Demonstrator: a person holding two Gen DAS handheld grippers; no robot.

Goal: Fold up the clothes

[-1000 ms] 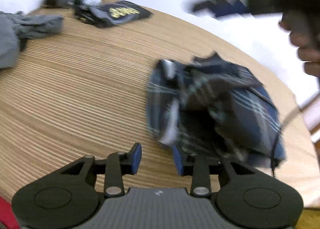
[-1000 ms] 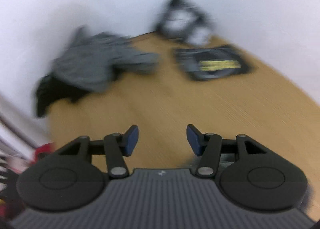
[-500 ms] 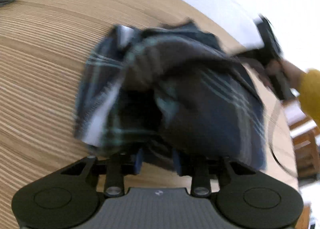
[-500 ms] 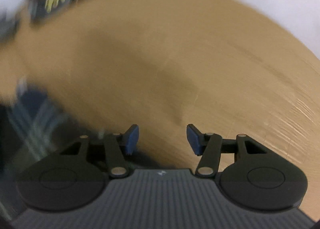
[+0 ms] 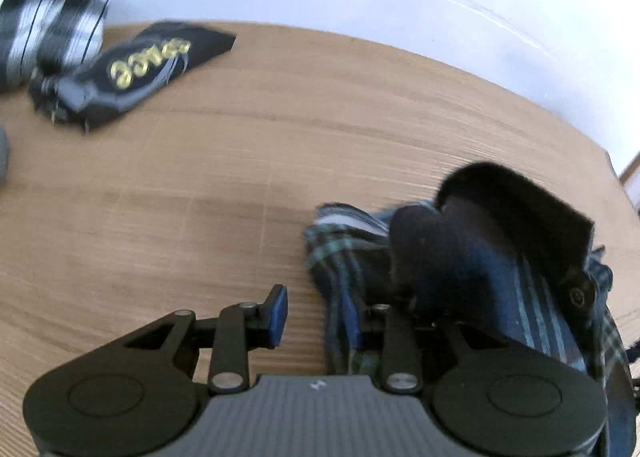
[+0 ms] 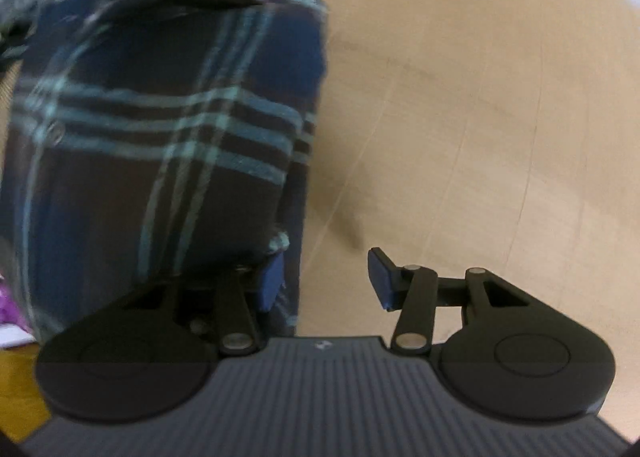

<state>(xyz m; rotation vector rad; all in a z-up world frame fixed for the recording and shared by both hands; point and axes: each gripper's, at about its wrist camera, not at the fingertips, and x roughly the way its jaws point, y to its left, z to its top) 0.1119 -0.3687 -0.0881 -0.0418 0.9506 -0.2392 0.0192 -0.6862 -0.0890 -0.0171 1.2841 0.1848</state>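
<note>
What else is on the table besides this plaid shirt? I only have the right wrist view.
Observer: The left wrist view shows a black garment with gold lettering lying toward the far edge of the table.
Operator: Anything beside it?
Observer: A black and white striped garment lies just left of it, near the wall; it is too blurred to say more.
Operator: What is the left gripper doing?
Observer: The left gripper is open. The plaid shirt drapes over its right finger, and its left finger is over bare wood.
</note>
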